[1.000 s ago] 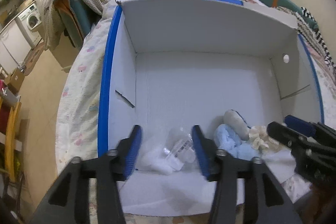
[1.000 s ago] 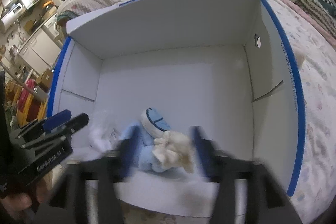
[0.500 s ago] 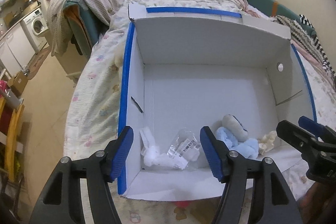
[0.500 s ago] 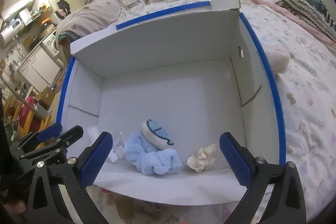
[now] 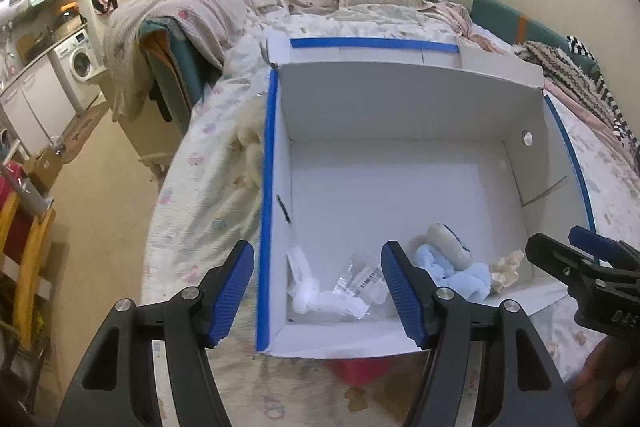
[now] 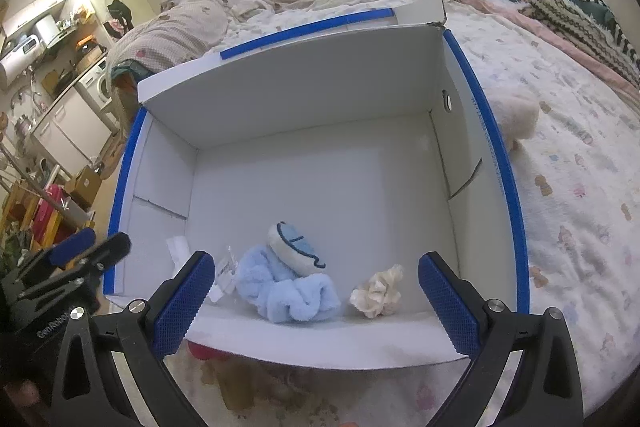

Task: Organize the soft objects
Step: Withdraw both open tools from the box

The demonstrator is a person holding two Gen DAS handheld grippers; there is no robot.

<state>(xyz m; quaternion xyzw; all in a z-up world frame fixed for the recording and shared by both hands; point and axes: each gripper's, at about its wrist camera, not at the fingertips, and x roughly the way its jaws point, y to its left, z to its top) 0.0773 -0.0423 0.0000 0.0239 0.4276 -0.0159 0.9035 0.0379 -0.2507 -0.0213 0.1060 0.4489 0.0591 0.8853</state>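
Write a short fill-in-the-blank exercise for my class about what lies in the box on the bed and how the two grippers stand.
1. The white box is edged with tape of the colour ____.
2. The cream scrunchie lies to the ____ of the light blue scrunchie in the right wrist view.
3. The right gripper and the left gripper are both ____ and hold nothing.
4. The clear plastic packet lies ____ the box.

Missing words: blue; right; open; inside

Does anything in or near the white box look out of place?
Yes. A clear plastic wrapper with a barcode label lies in the white box among the soft things, and a pale plush toy lies on the bed outside its right wall.
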